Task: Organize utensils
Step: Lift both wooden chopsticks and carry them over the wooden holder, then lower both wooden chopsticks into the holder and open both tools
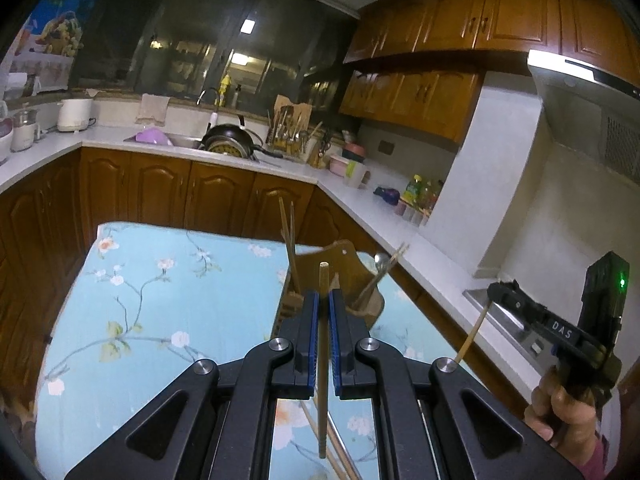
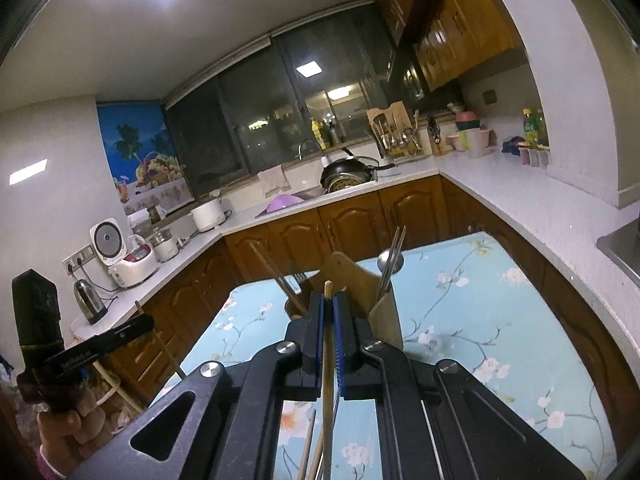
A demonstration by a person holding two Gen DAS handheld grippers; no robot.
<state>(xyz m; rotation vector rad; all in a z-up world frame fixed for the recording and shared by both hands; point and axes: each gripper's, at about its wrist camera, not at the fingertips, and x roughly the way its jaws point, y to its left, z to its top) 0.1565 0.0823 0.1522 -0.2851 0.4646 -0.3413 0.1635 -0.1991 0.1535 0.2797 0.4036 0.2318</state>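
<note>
While each gripper (left [image 1: 324,300], right [image 2: 328,304]) clamps one chopstick [image 1: 323,320] near holder [image 1: 340,256]: thin sticks may pivot, miss far slot, tip holder.

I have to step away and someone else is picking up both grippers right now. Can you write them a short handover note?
Left gripper: shut on one wooden chopstick, held roughly upright.
Right gripper: shut on another chopstick, also upright.
Both point at the wooden utensil holder on the floral tablecloth.
Done: the holder already has chopsticks in one compartment and a spoon and fork in another.
Left: drop the two held chopsticks, probably in with the other chopsticks. A few loose chopsticks still lie on the cloth below the grippers.
</note>
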